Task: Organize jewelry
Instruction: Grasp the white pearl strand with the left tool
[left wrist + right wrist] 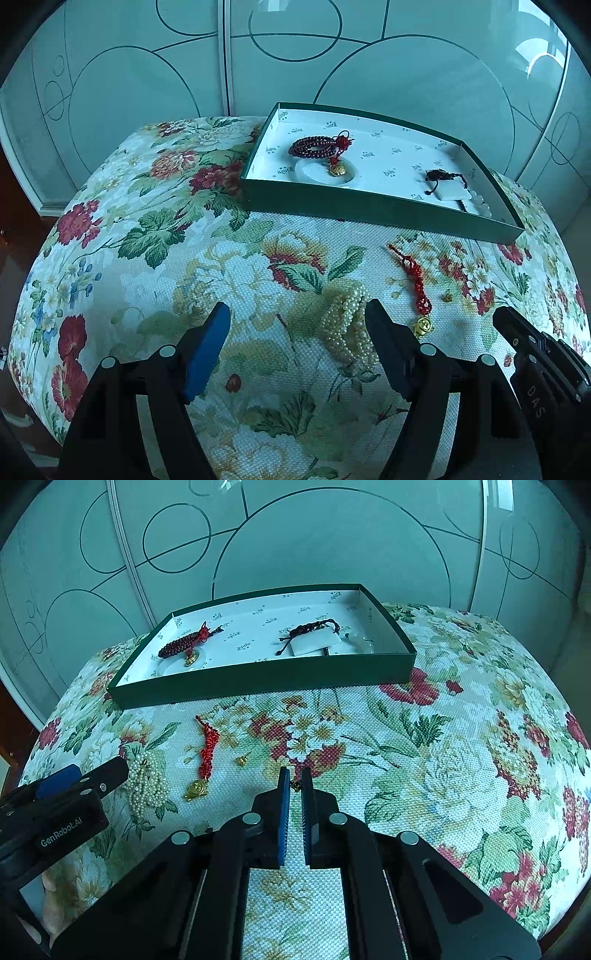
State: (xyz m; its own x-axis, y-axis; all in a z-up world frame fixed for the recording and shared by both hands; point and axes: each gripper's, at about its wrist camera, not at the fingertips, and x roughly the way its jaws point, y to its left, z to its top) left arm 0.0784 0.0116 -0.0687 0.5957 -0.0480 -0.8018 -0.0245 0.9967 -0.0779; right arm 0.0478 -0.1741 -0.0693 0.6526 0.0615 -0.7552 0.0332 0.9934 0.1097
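Observation:
My left gripper [297, 318] hangs open low over the floral cushion. A heap of pearl strands [347, 321] lies between its fingers, close to the right finger [376, 321], and nothing presses on it. A red knotted charm with a gold pendant [413, 284] and a tiny gold piece [447, 295] lie to the right. My right gripper [295, 777] is shut, with a small gold piece [295, 785] peeking out between its tips just above the cushion. The pearls [147, 786], the red charm [207, 753] and another tiny gold piece [240, 761] lie to its left.
At the back of the cushion stands a green box [266, 681] with a white lining. Inside lie a dark red bead bracelet [181, 646] on a white bangle and a black cord bracelet [314, 627] with a white square. Patterned glass doors stand behind the cushion.

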